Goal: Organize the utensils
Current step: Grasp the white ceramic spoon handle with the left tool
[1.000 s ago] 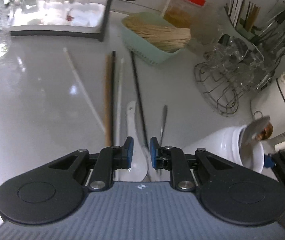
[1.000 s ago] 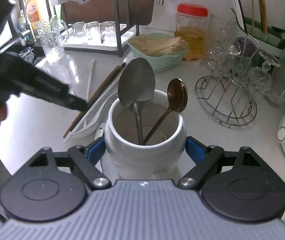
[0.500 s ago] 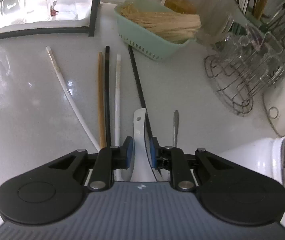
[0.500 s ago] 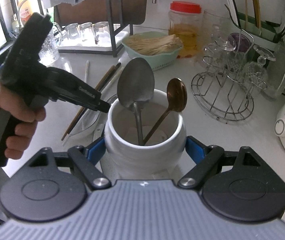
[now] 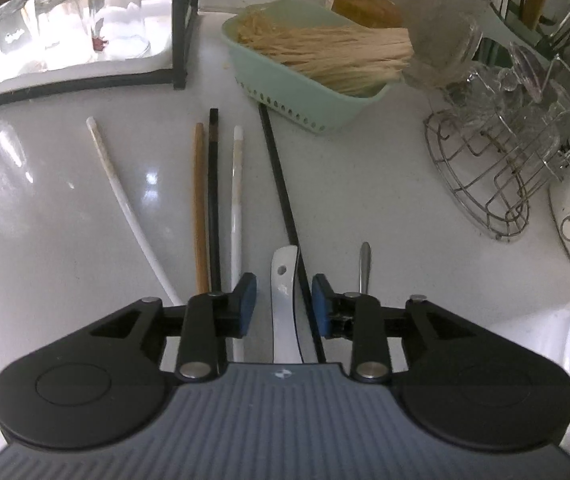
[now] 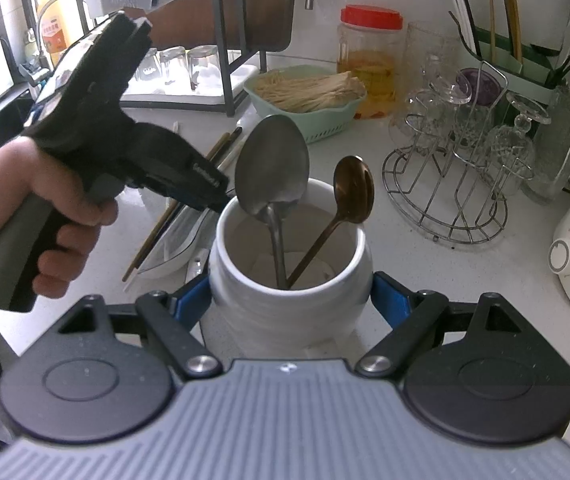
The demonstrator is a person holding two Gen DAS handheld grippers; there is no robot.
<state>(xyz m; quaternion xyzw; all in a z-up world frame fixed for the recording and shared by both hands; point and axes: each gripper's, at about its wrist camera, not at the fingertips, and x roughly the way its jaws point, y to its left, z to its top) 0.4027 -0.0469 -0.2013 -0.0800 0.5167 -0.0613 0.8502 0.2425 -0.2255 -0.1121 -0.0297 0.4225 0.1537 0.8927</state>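
Kitchen counter (image 5: pixel 365 184), white and glossy, set before a tiled wall.

White ceramic spoon (image 5: pixel 284 312): lies on the counter, handle pointing away, between the blue pads of the left gripper (image 5: pixel 281 302). The pads are parted and stand clear of the handle on both sides; nothing is held. A second ago they sat closer together above the spoon's bowl; the gap has since been widened and the gripper brought further along over the handle, which is judged a set-up for closing on it.

Chopsticks (image 5: pixel 213 200): several loose sticks, white, brown and black, laid roughly parallel just left of the spoon; a thin black one (image 5: pixel 281 184) runs beside its right edge. A metal handle (image 5: pixel 365 264) lies to the right.

White utensil crock (image 6: pixel 289 280): clamped across its belly by the right gripper (image 6: pixel 291 300), unchanged from before. A steel spoon (image 6: pixel 271 168) and a bronze spoon (image 6: pixel 353 188) are already stood in it.

Beyond: green basket (image 5: pixel 309 92), wire glass rack (image 6: pixel 445 200).
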